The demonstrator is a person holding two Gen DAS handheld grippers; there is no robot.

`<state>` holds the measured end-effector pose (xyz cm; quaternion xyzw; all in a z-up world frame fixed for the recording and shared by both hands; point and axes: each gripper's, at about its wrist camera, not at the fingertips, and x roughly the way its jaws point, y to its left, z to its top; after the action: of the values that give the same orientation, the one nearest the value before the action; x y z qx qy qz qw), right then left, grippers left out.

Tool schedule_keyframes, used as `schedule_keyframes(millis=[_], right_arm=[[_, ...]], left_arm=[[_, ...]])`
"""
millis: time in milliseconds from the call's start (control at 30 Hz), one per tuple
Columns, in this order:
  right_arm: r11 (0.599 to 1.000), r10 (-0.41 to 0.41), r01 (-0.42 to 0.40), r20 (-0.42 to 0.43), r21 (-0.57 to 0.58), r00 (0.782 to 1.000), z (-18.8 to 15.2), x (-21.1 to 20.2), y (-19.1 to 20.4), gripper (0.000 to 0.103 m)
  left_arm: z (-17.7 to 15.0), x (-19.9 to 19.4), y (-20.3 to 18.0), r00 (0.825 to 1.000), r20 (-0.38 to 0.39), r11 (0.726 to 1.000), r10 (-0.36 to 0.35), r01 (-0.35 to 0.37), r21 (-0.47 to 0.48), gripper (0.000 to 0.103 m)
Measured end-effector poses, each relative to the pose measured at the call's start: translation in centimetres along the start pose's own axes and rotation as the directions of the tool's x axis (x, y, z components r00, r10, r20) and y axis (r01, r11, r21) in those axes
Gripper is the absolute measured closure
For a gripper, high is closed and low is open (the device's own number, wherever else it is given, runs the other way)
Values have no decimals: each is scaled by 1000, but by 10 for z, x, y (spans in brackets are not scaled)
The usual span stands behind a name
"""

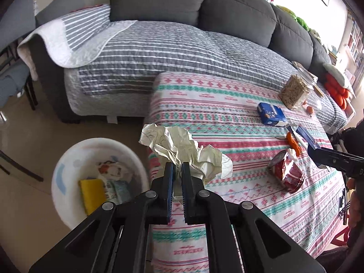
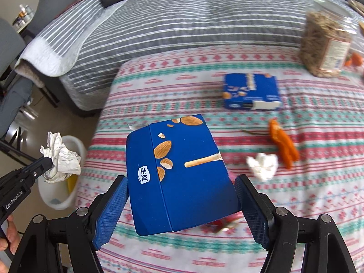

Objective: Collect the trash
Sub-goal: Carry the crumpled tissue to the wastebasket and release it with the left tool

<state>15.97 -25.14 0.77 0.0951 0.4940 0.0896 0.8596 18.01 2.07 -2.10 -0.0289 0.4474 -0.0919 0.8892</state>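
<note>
Two blue boxes [image 2: 179, 177] [image 2: 251, 91], one bin [image 1: 68, 159]

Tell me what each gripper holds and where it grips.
Left gripper pinches the crumpled white paper by its lower bunched end. Right gripper clamps the blue cardboard snack box across its two side edges.

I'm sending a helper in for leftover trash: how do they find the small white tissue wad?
Go to the table with the patterned cloth, in front of the grey sofa. The tissue wad lies beside the orange peel: small, white, crumpled, unlike the blue box behind it.
</note>
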Motion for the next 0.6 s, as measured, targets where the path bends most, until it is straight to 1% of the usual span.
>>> schedule_keyframes(millis=[333,433,533,600], right_arm=[[998,38,-39,-16,-59,999,-2,23,47,23],[996,50,-51,-18,-75,999,-3,27,59,23],[993,61,-63,-18,-95,998,-5,32,71,23],[992,67,-69,-22,-108,997,-6,37,79,23]], left_arm=[[-14,-15,63,997,-9,994,82,-82,-67,96],[-17,-17,75,995,-12,992,100,-100,-81,95],[-18,-19,87,992,-20,987,124,-126,-103,90],[-19,-21,95,986,-30,979,165,-167,-117,79]])
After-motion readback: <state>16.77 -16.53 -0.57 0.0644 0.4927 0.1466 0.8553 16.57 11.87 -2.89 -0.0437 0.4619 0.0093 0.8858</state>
